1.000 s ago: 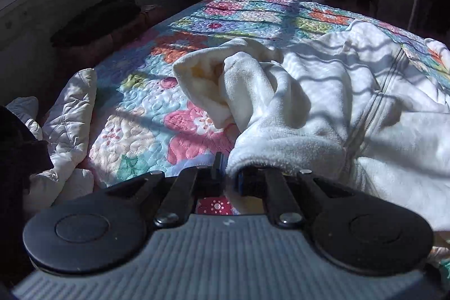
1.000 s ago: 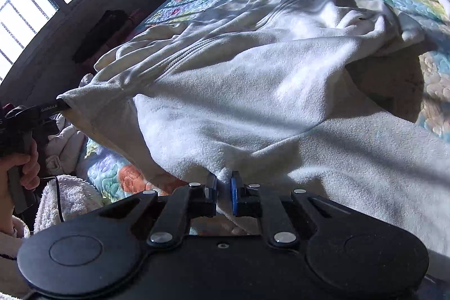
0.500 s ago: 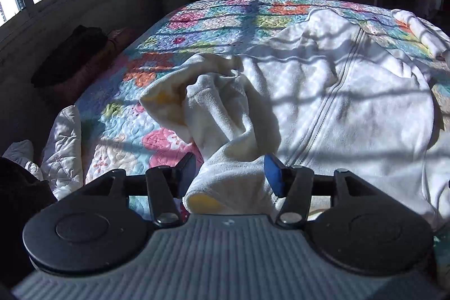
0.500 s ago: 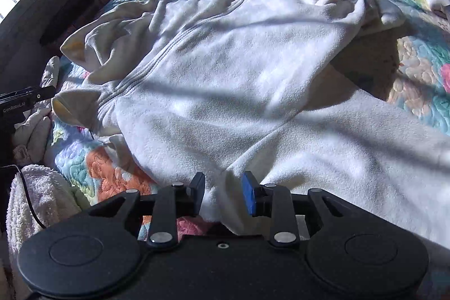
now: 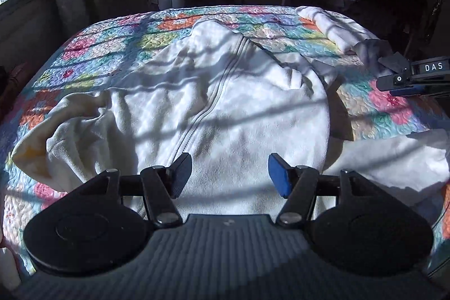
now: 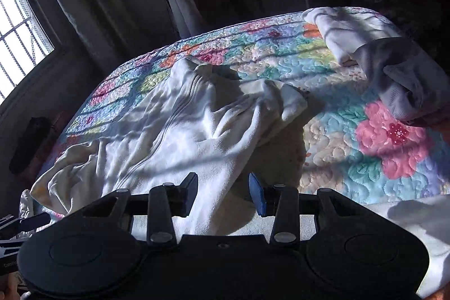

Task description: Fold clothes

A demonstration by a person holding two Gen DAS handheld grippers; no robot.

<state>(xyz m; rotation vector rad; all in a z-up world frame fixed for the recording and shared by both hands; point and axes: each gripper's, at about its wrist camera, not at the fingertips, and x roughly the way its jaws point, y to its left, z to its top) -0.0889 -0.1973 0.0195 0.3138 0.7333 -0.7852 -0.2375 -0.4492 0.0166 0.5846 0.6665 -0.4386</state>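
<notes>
A white fleece zip jacket lies spread front-up on the flowered quilt, its zip running up the middle. It also shows in the right wrist view. My left gripper is open and empty above the jacket's near hem. My right gripper is open and empty over the jacket's right edge. The right gripper's side also shows at the right of the left wrist view.
A folded white garment and a grey garment lie at the quilt's far right. Hung clothes and curtains stand behind the bed. A window is at the left.
Both grippers let go of the jacket and opened wide. The jacket dropped flat onto the quilt. Both grippers pulled back and rose, now looking across the bed.
</notes>
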